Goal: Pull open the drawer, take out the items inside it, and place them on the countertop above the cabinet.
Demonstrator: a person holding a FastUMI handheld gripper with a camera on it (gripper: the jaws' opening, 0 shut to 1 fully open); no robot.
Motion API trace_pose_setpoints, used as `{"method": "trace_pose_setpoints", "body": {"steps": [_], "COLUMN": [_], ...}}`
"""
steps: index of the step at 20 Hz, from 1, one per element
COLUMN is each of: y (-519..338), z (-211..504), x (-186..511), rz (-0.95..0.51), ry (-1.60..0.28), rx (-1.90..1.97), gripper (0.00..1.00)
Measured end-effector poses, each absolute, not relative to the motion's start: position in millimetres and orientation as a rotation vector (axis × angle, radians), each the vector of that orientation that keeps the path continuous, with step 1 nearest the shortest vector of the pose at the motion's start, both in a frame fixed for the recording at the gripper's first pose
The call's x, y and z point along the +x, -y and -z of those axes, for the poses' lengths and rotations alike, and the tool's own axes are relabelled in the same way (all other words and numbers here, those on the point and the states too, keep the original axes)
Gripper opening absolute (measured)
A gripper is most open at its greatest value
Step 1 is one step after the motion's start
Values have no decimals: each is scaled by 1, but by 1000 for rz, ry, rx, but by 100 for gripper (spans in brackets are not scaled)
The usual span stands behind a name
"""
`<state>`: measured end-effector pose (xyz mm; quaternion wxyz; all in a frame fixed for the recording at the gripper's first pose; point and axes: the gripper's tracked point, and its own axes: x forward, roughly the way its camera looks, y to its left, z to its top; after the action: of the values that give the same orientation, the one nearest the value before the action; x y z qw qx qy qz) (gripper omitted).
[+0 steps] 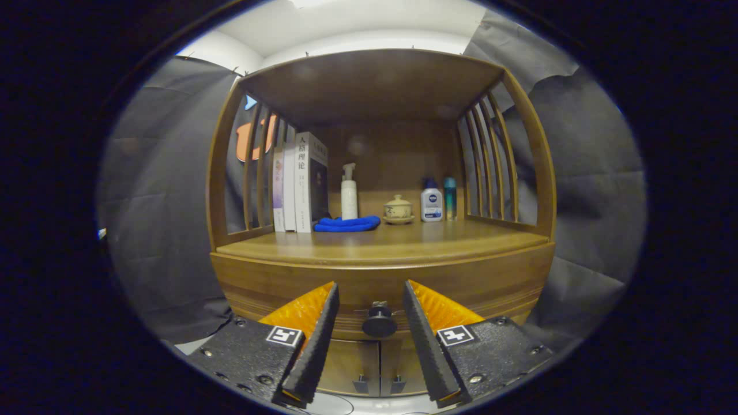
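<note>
My tongs [370, 300] stand wide, holding nothing, their two orange-faced fingers [314, 323] splayed to either side of the black round knob [379, 323] of the drawer [271, 282]. That knob is what the coming move turns on: it sits dead between the fingers and a little ahead of their tips, touching neither, with clear gap on both sides. It sticks out toward me, straight along the line my tongs point, so I judge a short push forward would bring the fingers alongside it, and closing them would catch it from left and right. The drawer front runs crosswise, a wide wooden band, and looks fully closed; what lies inside it I cannot tell. The pull, when it comes, should run straight back toward me.

Above the drawer and beyond my tongs lies the counter [450, 245], where the items must go. At its back stand some books [300, 181], a blue cloth [347, 223], a pump bottle [349, 193], a lidded cup [398, 208] and two small bottles [438, 200]; the front strip nearest me is bare.
</note>
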<state>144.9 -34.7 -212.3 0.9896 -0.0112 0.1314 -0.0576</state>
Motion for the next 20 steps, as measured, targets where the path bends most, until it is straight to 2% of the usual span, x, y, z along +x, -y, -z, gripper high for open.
{"method": "trace_pose_setpoints", "body": {"steps": [1, 5, 10, 14, 20], "y": [35, 44, 55, 58, 56], "z": [223, 246, 275, 274, 273], "x": [151, 167, 179, 180, 177], "rz": [120, 139, 157, 172, 191], "ry": [-278, -313, -401, -401, -418], "rx": [-3, -3, 57, 50, 30], "gripper": [67, 57, 54, 49, 37]}}
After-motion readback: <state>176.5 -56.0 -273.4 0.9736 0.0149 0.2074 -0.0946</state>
